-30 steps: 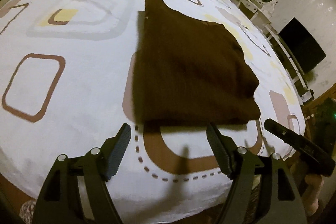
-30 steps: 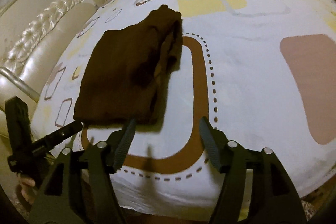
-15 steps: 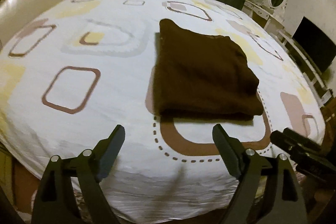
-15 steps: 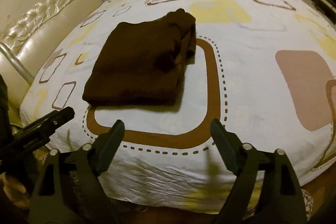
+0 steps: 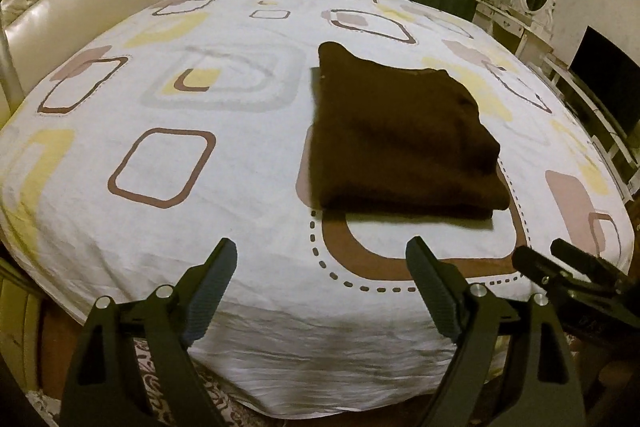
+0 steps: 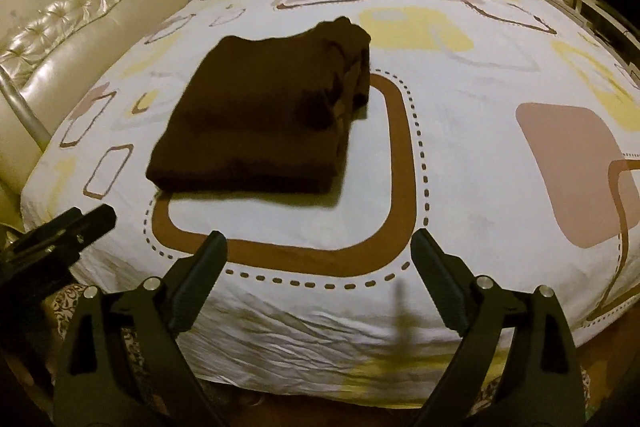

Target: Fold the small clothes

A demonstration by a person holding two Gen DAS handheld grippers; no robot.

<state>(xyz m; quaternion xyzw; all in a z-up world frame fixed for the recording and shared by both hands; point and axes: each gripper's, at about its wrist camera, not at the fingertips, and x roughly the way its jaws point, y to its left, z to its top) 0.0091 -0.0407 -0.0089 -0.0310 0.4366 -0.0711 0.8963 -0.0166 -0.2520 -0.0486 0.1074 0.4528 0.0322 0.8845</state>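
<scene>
Now: cloth (image 5: 404, 139) folded, compact rectangle on bed (image 5: 168, 227), at your 12 o'clock. Fold looks complete; nothing visibly left. Left gripper (image 5: 320, 291) spread, empty. Right gripper (image 6: 318, 273) spread, empty. Right view alone shows bunched layered edge at cloth's 2 o'clock; left view shows smooth top only.

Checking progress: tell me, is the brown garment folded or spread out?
Folded: the brown garment lies as a compact stack on the bedsheet, layered edges showing.

Two wrist views from the bed's (image 5: 248, 195) foot edge, facing its headboard (image 6: 92, 23), both sharing the folded brown garment (image 5: 400, 139).
</scene>
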